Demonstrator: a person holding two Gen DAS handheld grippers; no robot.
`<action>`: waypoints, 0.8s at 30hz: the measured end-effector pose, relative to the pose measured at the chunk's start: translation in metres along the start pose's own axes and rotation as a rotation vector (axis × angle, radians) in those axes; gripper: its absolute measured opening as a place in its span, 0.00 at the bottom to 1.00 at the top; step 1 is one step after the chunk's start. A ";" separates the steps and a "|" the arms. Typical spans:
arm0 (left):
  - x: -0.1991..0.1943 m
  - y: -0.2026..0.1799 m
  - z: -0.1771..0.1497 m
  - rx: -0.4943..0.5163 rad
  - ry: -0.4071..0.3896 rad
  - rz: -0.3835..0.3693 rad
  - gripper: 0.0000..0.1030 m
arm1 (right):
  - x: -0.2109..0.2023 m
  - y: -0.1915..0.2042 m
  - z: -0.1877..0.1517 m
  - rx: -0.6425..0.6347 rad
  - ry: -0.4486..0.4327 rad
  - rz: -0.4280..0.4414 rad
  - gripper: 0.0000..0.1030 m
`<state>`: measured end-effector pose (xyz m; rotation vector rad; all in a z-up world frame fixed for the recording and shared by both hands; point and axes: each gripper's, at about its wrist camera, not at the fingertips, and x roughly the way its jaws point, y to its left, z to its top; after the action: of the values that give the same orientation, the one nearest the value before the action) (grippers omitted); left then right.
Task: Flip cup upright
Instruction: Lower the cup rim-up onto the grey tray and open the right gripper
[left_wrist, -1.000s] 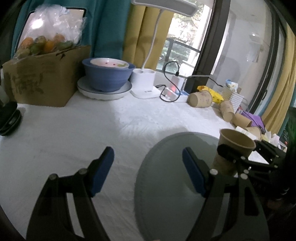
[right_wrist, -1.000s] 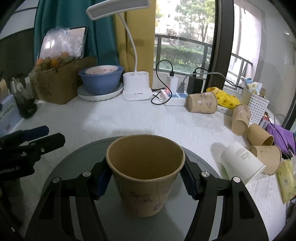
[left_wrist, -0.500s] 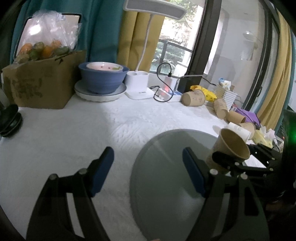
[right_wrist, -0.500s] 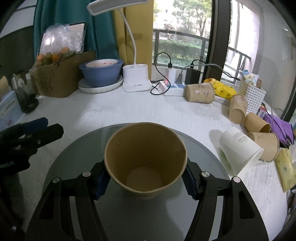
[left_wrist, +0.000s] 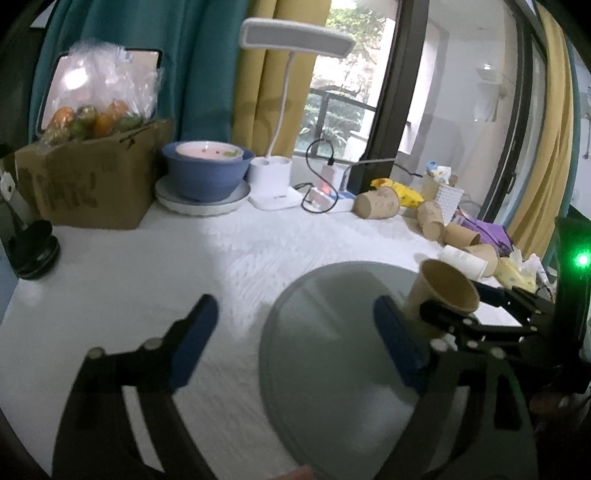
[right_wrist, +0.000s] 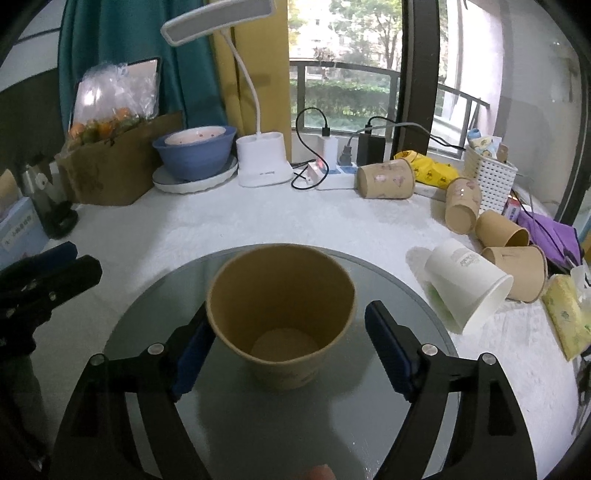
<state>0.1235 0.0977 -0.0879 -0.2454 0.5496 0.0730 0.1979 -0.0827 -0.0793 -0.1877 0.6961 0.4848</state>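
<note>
A brown paper cup (right_wrist: 281, 317) stands upright on the round grey glass plate (right_wrist: 221, 424), mouth up. My right gripper (right_wrist: 286, 350) is open around it; a gap shows between the right blue pad and the cup wall, and the left pad sits close to it. In the left wrist view the same cup (left_wrist: 443, 291) stands at the plate's (left_wrist: 332, 362) right edge between the right gripper's fingers (left_wrist: 439, 311). My left gripper (left_wrist: 295, 332) is open and empty, over the plate's left edge and the white cloth.
Several paper cups lie on their sides at the right: a white one (right_wrist: 465, 288) and brown ones (right_wrist: 517, 269). At the back are a cardboard box (right_wrist: 114, 166), a blue bowl (right_wrist: 195, 151), a white lamp (right_wrist: 260, 162), a power strip (right_wrist: 332, 173) and a white basket (right_wrist: 487, 181).
The right gripper's jaws have opened from the cup, which now stands on the plate. The cup was lowered and set down from its held position. The left gripper stays open.
</note>
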 end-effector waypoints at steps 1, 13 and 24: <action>-0.004 -0.002 0.001 0.006 -0.009 -0.002 0.90 | -0.004 0.000 0.001 0.004 -0.007 0.003 0.81; -0.055 -0.021 0.009 0.034 -0.095 0.000 0.93 | -0.061 0.000 0.005 0.015 -0.090 0.006 0.81; -0.101 -0.035 0.016 0.055 -0.163 0.001 0.96 | -0.128 -0.004 0.006 0.033 -0.203 -0.019 0.81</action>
<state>0.0506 0.0678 -0.0145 -0.1836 0.3894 0.0781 0.1181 -0.1311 0.0091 -0.1117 0.5032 0.4669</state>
